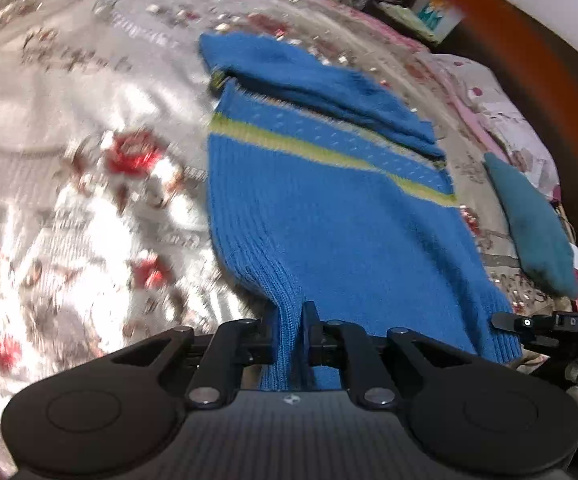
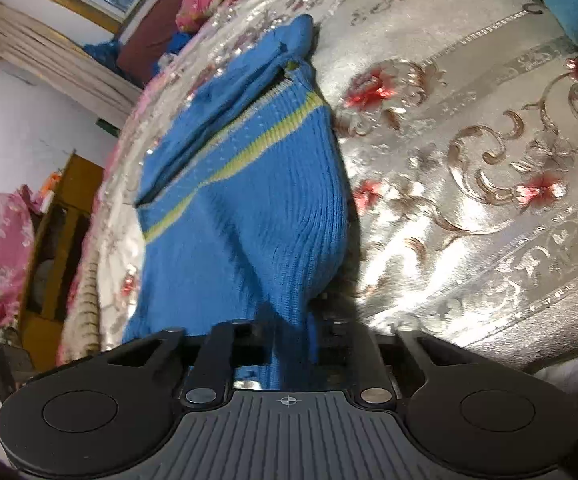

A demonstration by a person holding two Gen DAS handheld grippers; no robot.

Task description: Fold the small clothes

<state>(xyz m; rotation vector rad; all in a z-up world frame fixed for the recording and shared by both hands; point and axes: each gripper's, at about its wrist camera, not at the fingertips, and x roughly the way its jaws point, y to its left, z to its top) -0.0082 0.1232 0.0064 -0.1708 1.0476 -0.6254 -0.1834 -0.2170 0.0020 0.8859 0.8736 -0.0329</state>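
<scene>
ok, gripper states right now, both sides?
Left gripper: shut on the blue sweater at its ribbed hem.
Right gripper: shut on the same sweater's hem.

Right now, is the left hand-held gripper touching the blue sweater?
Touching. The left wrist view shows the left hand-held gripper shut on the ribbed hem of the blue sweater, with the knit pinched between its fingers.

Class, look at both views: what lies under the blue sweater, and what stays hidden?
Under the blue sweater lies a shiny floral bedspread, seen all around it. The part directly beneath is covered, so anything else there cannot be seen.
</scene>
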